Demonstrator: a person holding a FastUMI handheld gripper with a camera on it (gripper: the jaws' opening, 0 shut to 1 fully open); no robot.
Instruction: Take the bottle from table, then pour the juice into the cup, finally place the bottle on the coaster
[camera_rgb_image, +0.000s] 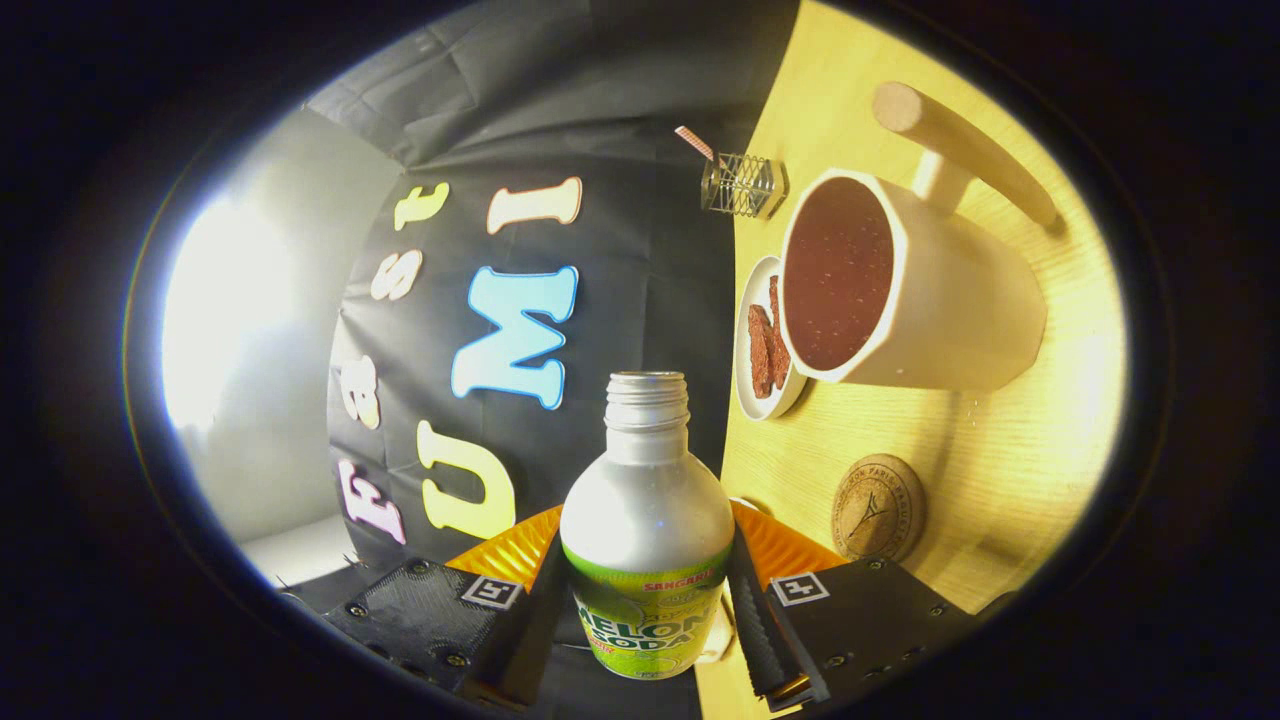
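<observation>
My gripper (645, 605) is shut on a silver bottle (646, 500) with a green label, its cap off and its open mouth pointing along the fingers. The whole view is rolled sideways, so the wooden table (1010, 470) stands like a wall beside the bottle. A white cup (940, 300) with a long wooden handle sits on that table beyond the fingers, holding dark red juice (835, 270). A round cork coaster (878, 507) lies on the table nearer to me than the cup, close beside the bottle's shoulder.
A small white dish (765, 340) with reddish-brown strips sits against the cup's rim. A little wire rack (740, 185) stands at the table's far edge. An orange ridged plate (520, 550) shows behind the bottle, just ahead of the fingers.
</observation>
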